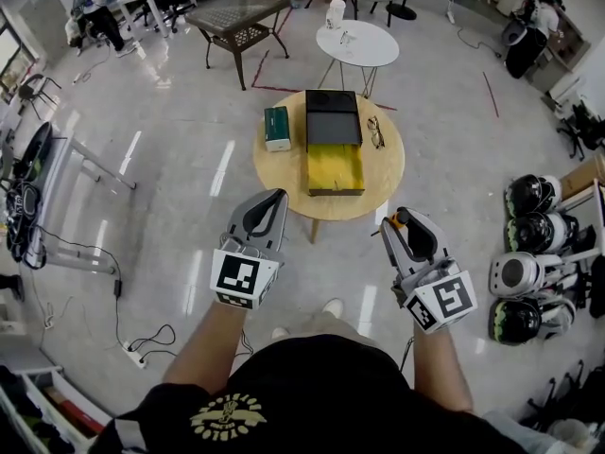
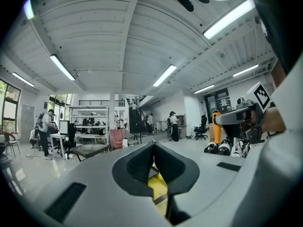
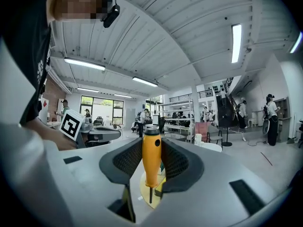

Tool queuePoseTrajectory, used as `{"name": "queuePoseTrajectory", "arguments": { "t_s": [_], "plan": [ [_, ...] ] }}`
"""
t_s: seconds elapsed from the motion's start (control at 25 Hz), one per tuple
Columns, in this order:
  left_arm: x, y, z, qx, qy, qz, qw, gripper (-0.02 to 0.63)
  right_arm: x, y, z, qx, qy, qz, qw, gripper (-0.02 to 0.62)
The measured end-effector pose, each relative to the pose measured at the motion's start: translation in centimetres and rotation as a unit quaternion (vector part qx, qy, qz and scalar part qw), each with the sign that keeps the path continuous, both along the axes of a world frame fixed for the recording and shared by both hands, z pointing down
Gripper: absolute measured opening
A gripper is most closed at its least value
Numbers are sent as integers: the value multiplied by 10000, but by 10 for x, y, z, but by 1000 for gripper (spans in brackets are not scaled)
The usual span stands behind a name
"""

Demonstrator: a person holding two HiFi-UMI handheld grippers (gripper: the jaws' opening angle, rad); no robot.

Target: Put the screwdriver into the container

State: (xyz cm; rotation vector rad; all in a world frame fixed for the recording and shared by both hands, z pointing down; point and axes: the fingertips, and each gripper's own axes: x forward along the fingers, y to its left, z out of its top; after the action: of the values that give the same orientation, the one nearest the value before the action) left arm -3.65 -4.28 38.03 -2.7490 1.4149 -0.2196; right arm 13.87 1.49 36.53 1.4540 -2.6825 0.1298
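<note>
An orange-handled screwdriver (image 3: 151, 157) stands upright between the jaws of my right gripper (image 3: 152, 145), which is shut on it; its handle end (image 1: 403, 218) peeks out in the head view. My right gripper (image 1: 401, 227) hangs off the round table's near right edge. The container (image 1: 334, 143), a black box with an open yellow-lined drawer, lies at the middle of the wooden table (image 1: 284, 168). My left gripper (image 1: 275, 202) hovers at the table's near left edge, jaws shut with nothing between them, and through them the left gripper view shows a sliver of the yellow drawer (image 2: 157, 188).
A green box (image 1: 277, 128) and a pair of glasses (image 1: 375, 131) lie on the table beside the container. A white round table (image 1: 356, 43) and a dark low table (image 1: 237, 19) stand behind. Helmets (image 1: 531, 244) sit on shelving at the right; cables (image 1: 113, 291) trail on the floor at the left.
</note>
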Motion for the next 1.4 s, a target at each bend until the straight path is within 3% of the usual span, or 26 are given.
{"name": "queuePoseTrajectory", "arguments": {
  "t_s": [0.88,1.4],
  "plan": [
    [46,-25,-9,129,-257,-545,9981,18,57,-52,-4,132,-76,-509,9986,137],
    [32,-34,0,24,-234,-571,9981,18,56,-70,1,79,-87,-415,9991,137]
  ]
}}
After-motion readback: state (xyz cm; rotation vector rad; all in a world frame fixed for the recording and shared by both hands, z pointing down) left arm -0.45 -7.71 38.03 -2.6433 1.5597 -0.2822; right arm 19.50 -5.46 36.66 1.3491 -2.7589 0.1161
